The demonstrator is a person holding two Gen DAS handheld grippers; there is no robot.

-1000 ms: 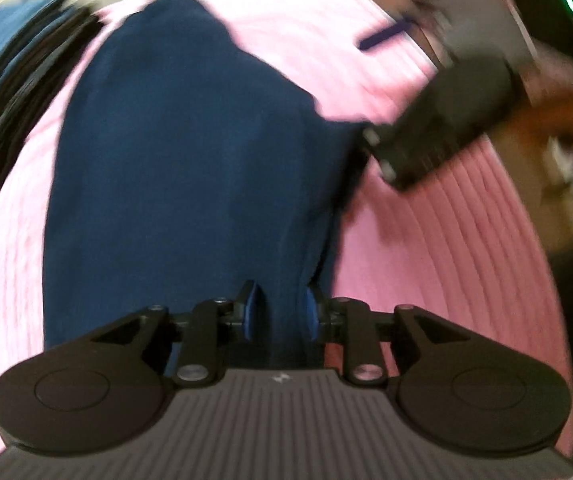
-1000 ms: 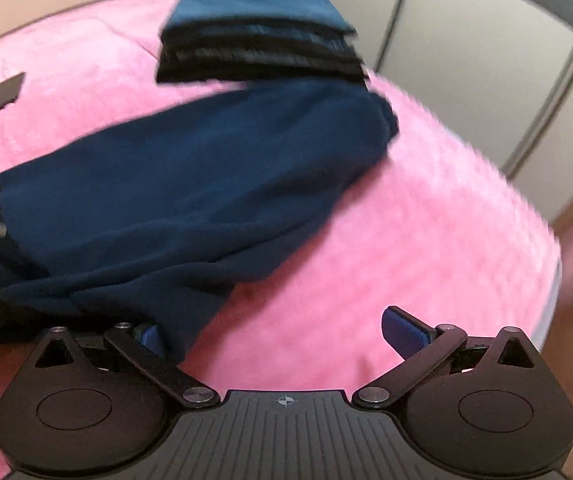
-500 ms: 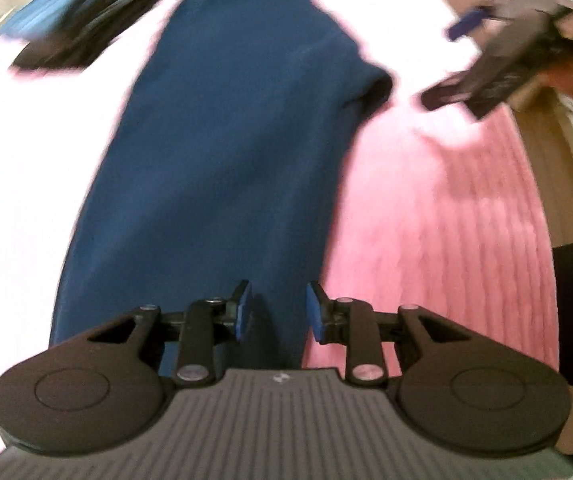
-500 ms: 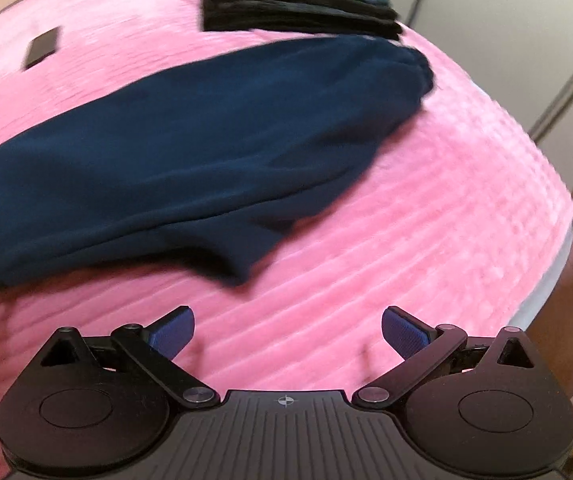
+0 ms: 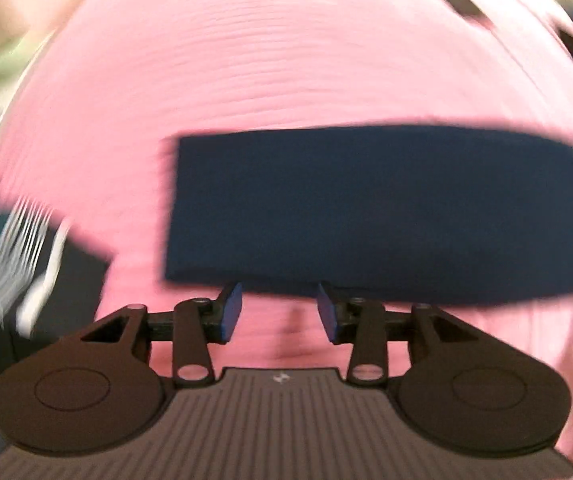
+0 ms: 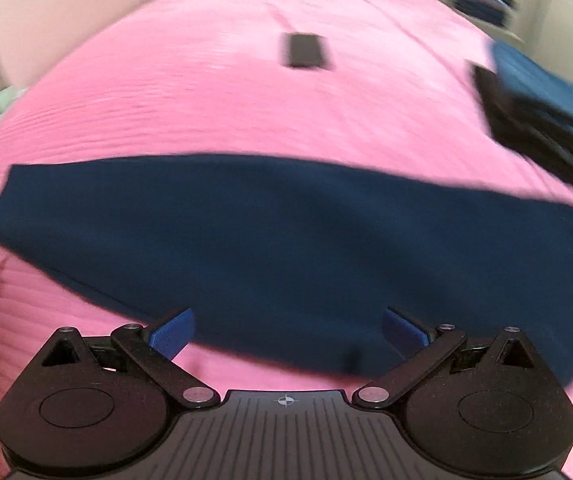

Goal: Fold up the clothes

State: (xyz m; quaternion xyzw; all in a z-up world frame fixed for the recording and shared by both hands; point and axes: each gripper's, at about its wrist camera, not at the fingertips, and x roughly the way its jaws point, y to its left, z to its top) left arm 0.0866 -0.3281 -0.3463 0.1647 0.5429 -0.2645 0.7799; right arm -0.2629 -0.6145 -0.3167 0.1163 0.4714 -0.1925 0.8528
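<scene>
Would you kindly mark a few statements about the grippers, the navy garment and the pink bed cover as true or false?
1. The long navy blue garment lies flat on the ribbed pink bed cover. True.
2. The left gripper is shut on the garment. False: it is open with nothing between its blue pads.
3. The right gripper is open and empty. True.
4. A stack of folded dark clothes sits at the right side of the right wrist view. True.
5. The small flat black object rests on the garment. False: it lies apart on the bed cover.
</scene>
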